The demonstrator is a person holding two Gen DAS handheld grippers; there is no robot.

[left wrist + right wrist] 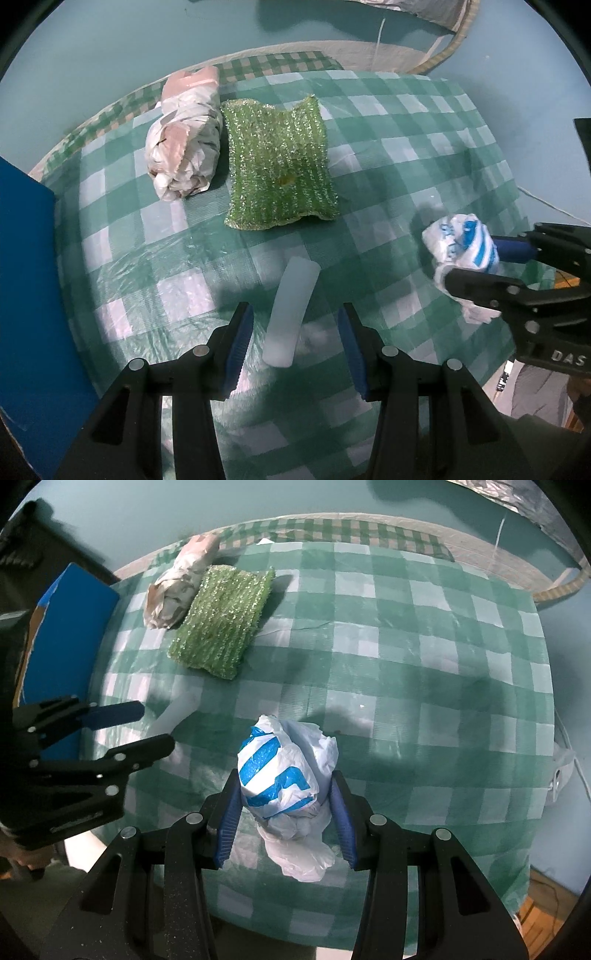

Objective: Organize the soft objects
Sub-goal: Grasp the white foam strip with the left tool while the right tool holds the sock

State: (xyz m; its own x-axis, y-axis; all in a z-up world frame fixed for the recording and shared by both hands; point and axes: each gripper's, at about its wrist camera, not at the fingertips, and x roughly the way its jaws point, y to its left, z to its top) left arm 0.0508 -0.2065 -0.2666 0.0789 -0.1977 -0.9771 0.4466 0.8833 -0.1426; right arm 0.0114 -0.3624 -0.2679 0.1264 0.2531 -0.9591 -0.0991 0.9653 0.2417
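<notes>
- Clearly, the crumpled white plastic bag with blue stripes (284,779) sits between the blue-padded fingers (231,812) of the right gripper (286,818), which press against both its sides; a loose white tail hangs out below the pads.
- Its blue print is broken into bars and angles by the creases, so no word on it can be read.
- From the left wrist view the same bag (460,254) shows at the right edge of the worktop with the green-and-white checked plastic cloth (406,147).
- The left gripper (295,345) holds its fingers wide apart, gripping nothing, with a pale translucent white bar (291,310) lying on the cloth between them.
- Farther back, a glittery green knitted scrub pad (280,162) lies flat, and a wrapped bundle of white and pinkish plastic (184,136) lies just beside it on the left.
- White letters "DAS" appear on the black body of the right gripper, cut off at the frame edge.
- A flat blue board (26,288) stands at the left edge of the worktop.
</notes>
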